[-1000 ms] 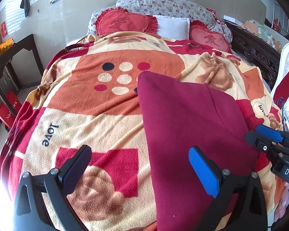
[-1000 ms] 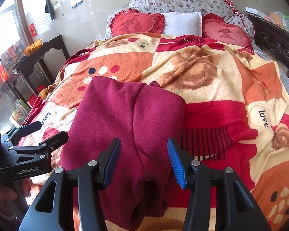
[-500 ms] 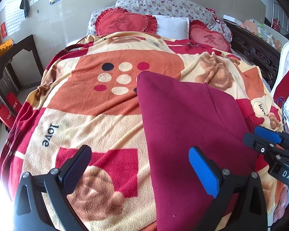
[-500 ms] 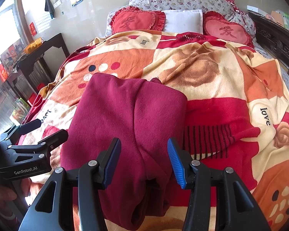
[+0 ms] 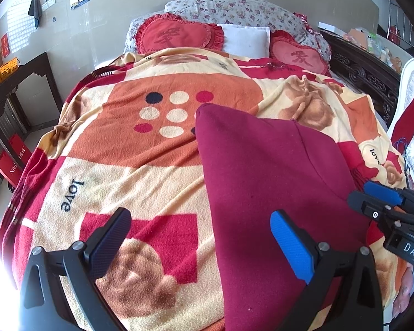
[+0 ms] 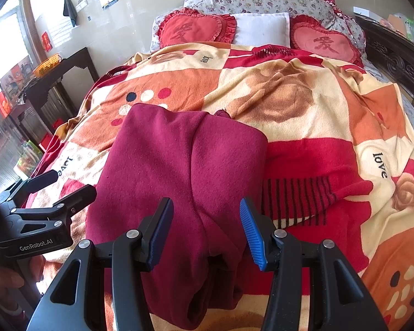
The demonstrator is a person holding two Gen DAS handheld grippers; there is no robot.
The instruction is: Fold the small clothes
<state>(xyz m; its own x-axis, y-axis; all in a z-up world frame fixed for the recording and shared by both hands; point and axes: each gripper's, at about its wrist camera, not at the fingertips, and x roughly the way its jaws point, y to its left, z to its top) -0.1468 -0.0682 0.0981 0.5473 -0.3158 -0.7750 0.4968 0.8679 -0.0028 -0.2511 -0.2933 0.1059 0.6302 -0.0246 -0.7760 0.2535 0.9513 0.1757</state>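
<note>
**Maroon garment lying folded on the bed, both claws released**

The maroon garment (image 5: 262, 182) is lying flat on the patterned blanket (image 5: 118, 143), toward the near edge of the bed, with a seam running lengthwise down its upper surface. In the right wrist view the garment (image 6: 179, 171) is showing 2 lobes meeting along a central crease, with an open hem at its near end.

The left gripper (image 5: 200, 244) is hovering over the garment's left edge with its jaws spread wide and released; 1 finger is sitting over the blanket, the other over the maroon cloth, neither visibly touching it. The right gripper (image 6: 205, 230) is hovering over the near end of the garment with its jaws also released, straddling the central crease and grasping nothing. Each gripper is appearing in the other's view, the left gripper (image 6: 55, 184) at the garment's left side, the right at its right.

Beyond the garment, 2 heart-shaped red cushions (image 6: 198, 29) and 1 white pillow (image 6: 262, 29) are resting at the head of the bed. A dark side table (image 5: 19, 77) is standing beside the bed, carrying an orange basket (image 5: 4, 69).
</note>
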